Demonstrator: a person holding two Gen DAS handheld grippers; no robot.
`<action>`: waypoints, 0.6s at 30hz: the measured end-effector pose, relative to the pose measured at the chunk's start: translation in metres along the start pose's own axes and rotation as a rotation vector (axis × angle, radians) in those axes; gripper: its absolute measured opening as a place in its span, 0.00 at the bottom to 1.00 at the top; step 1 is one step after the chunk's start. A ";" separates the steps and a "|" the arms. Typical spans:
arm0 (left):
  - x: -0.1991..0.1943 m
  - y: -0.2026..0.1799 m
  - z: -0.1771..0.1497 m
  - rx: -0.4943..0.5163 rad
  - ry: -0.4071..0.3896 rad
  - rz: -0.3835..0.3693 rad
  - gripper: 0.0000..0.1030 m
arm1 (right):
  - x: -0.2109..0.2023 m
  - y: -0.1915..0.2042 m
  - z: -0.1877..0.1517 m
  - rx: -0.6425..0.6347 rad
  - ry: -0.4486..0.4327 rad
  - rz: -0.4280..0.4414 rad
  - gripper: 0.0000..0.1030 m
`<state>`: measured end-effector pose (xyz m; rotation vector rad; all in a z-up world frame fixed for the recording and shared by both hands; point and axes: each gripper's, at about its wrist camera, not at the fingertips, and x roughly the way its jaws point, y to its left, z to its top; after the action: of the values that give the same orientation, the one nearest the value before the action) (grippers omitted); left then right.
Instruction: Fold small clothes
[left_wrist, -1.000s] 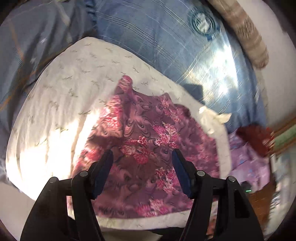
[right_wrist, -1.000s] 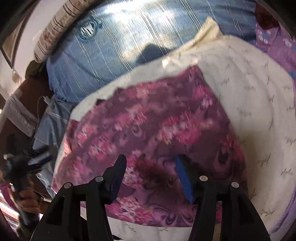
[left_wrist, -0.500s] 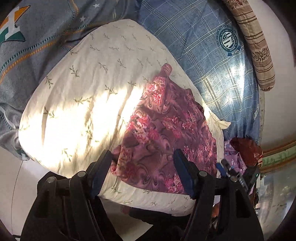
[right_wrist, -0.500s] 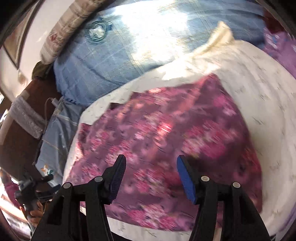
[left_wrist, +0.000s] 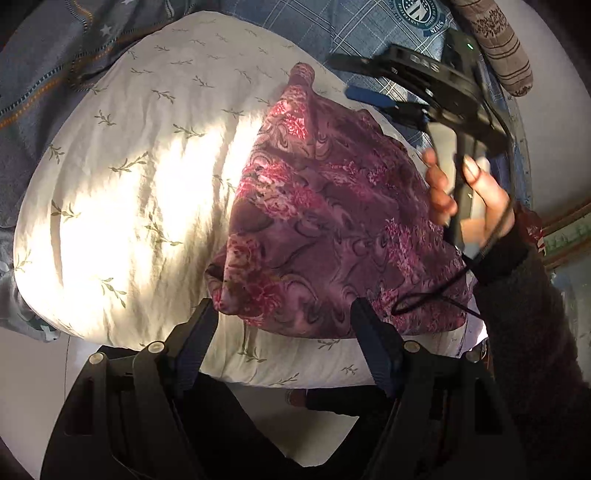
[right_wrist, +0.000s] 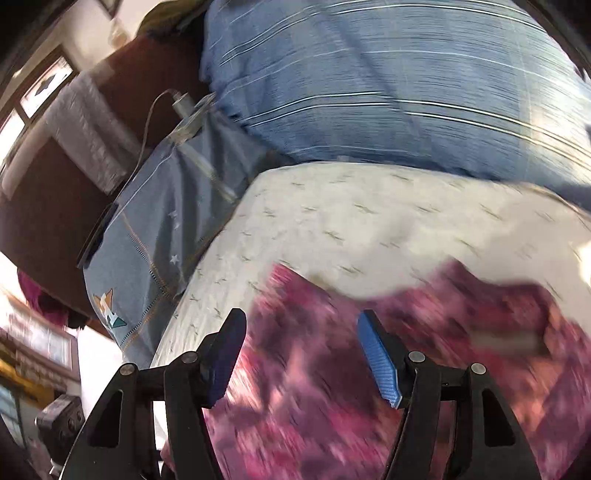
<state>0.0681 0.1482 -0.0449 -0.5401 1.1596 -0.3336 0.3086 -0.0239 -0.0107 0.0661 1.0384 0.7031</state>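
Both jaws spread, empty: left gripper (left_wrist: 282, 325), right gripper (right_wrist: 301, 334). Floral garment (left_wrist: 332, 221) bunched on rounded pillow (left_wrist: 129, 184); risk: slides, fold opens, jaws pinch pillowcase.

We pulled our left gripper (left_wrist: 282, 321) back off the purple floral cloth (left_wrist: 332, 221) to its near edge, while our right gripper (right_wrist: 301, 332) swung leftward above it, entering the left view.

Small purple garment (left_wrist: 332, 229) with pink floral print, folded into a rumpled bundle, lying on a cream leaf-patterned pillow (left_wrist: 140, 177), near the pillow's right side, one narrow corner pointing away, motion-blurred in right wrist view (right_wrist: 369, 387)
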 end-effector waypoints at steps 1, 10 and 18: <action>0.002 0.001 0.000 0.002 0.004 -0.003 0.72 | 0.012 0.005 0.004 -0.017 0.019 -0.003 0.63; -0.007 0.008 0.009 -0.002 -0.076 -0.021 0.28 | 0.038 0.039 0.015 -0.209 0.036 -0.095 0.02; 0.009 0.031 0.008 -0.100 -0.012 -0.018 0.27 | 0.081 0.015 0.012 -0.078 0.115 -0.178 0.04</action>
<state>0.0783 0.1717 -0.0666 -0.6392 1.1643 -0.2886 0.3365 0.0367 -0.0609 -0.1341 1.1109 0.5902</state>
